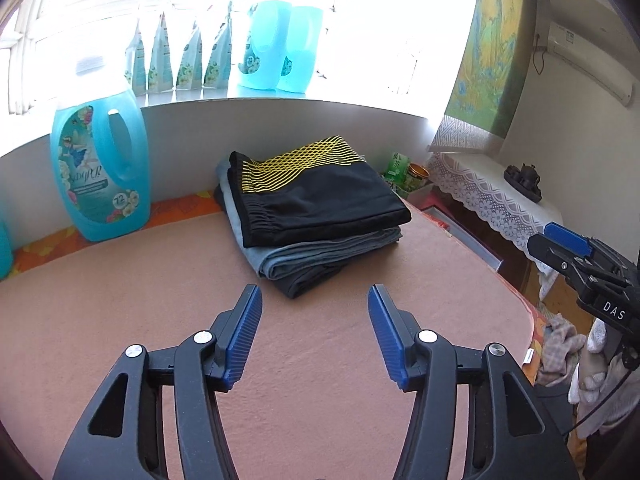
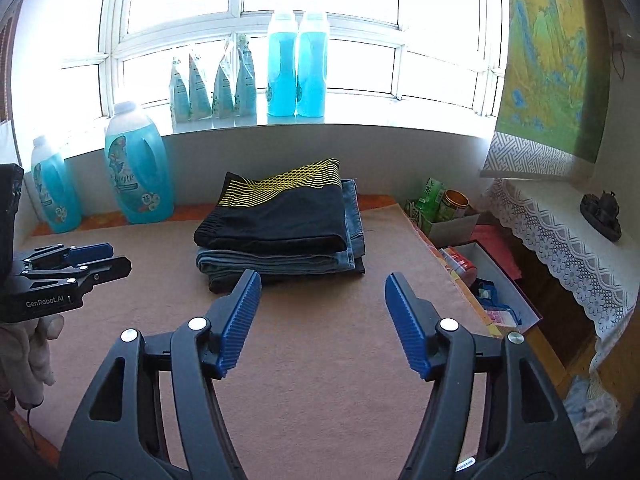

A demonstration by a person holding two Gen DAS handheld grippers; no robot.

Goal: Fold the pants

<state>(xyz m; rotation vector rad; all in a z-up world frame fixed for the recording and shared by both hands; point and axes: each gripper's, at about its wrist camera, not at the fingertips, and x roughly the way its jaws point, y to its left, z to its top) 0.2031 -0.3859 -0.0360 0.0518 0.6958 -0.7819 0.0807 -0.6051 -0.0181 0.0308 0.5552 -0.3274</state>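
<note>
Folded black pants (image 1: 320, 204) with a yellow wave pattern lie on top of a stack at the back of the pink-covered table (image 1: 120, 320). Under them lie folded grey-blue jeans (image 1: 320, 256) and a dark garment. My left gripper (image 1: 316, 300) hovers open just in front of the stack, with nothing between its blue pads. The right wrist view shows the same black pants (image 2: 280, 216) on the jeans (image 2: 280, 262). My right gripper (image 2: 322, 284) is open and empty in front of the stack. The left gripper (image 2: 116, 258) shows at the left edge there, and the right gripper (image 1: 548, 240) shows at the right edge in the left wrist view.
A large blue detergent bottle (image 1: 100, 168) stands at the table's back left, with a second one (image 2: 56, 188) beside it. Pouches (image 2: 212, 84) and two blue bottles (image 2: 298, 64) line the windowsill. Right of the table are a box of tins (image 2: 444, 208), an open box (image 2: 492, 292) and a lace-covered side table (image 2: 560, 232).
</note>
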